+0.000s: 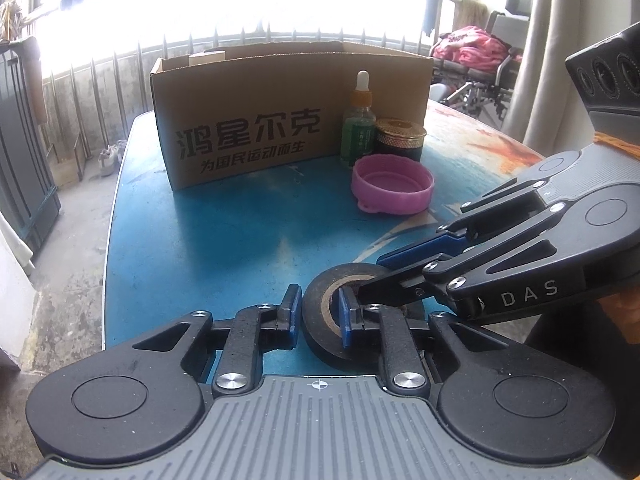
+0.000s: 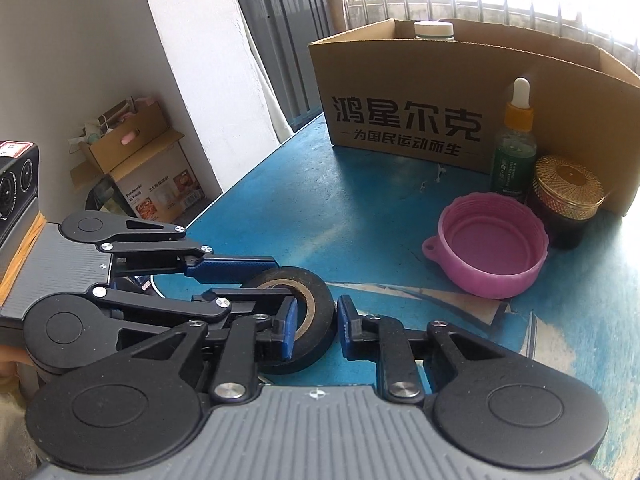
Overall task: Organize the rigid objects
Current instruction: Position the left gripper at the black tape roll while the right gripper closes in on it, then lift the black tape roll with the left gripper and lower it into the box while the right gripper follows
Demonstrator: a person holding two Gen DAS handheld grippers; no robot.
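Observation:
A black tape roll (image 1: 320, 320) lies flat on the blue table (image 1: 224, 232). My left gripper (image 1: 318, 312) straddles the roll's left wall, one pad in its core and one outside. My right gripper (image 2: 316, 320) straddles its near wall the same way; its pads look slightly apart from the wall. The roll also shows in the right wrist view (image 2: 308, 320). The left gripper (image 2: 260, 284) enters from the left there; the right gripper (image 1: 380, 276) enters from the right in the left wrist view.
An open cardboard box (image 1: 280, 112) stands at the back, a white-capped jar (image 2: 434, 29) inside. In front of it stand a green dropper bottle (image 1: 358, 128), a gold-lidded dark jar (image 1: 400, 140) and a pink lid (image 1: 394, 184).

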